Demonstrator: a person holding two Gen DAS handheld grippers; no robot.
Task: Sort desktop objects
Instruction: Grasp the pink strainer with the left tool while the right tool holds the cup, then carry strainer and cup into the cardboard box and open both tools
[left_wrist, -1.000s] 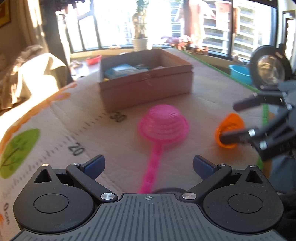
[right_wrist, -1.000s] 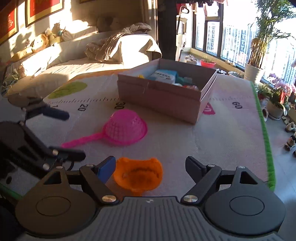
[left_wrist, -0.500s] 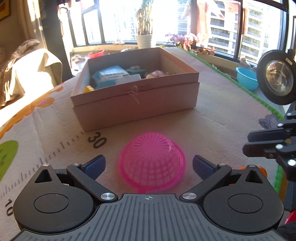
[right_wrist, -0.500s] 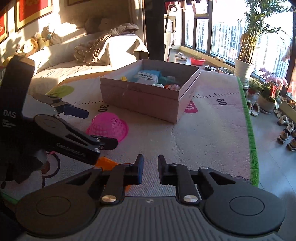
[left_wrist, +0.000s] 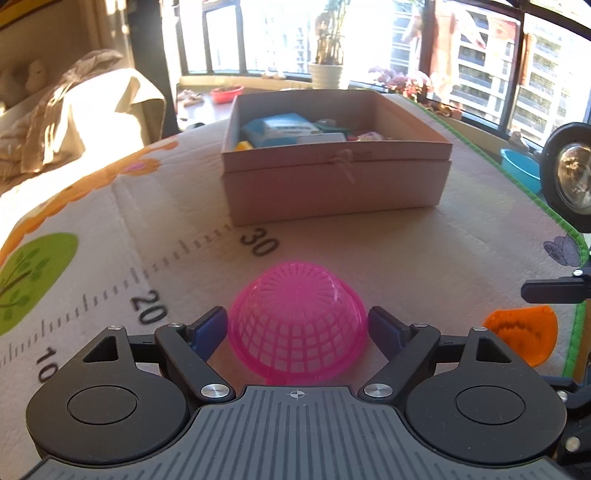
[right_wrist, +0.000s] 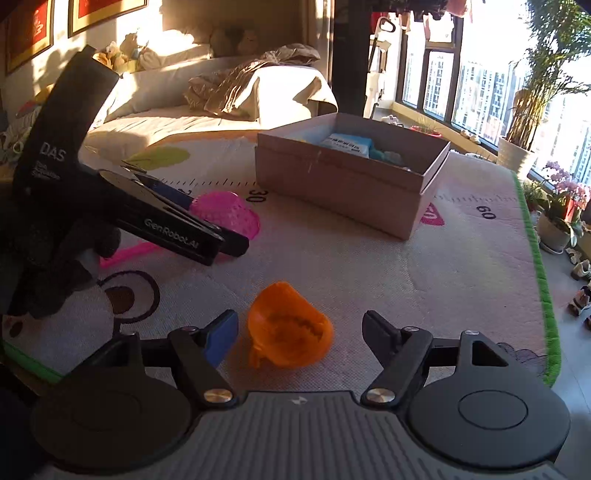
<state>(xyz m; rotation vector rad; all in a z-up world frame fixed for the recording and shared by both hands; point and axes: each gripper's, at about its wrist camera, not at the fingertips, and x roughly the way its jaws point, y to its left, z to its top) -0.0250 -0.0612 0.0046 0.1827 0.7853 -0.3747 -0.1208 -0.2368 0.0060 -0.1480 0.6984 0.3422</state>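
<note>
The jaws of the left gripper (left_wrist: 297, 326) are closing around the pink strainer (left_wrist: 297, 321), one blue pad at each flank of its dome, so near that contact cannot be told; the bowl sits mouth-down on the mat (left_wrist: 424, 240), which is probably why the dome is being taken across its width rather than by the handle; seen from the right wrist, that handle (right_wrist: 127, 254) trails back under the left gripper. The jaws of the right gripper (right_wrist: 299, 334) are opening, wide apart, with the orange cup (right_wrist: 290, 332) lying on its side between them, close to the blue left pad (right_wrist: 221, 336) and clear of the dark right one; nothing is gripped there. The cup is translucent orange with its mouth toward the camera. The cardboard box (left_wrist: 336, 177) stands farther back on the surface, already holding a blue packet and other small items, likely where both pieces belong.
</note>
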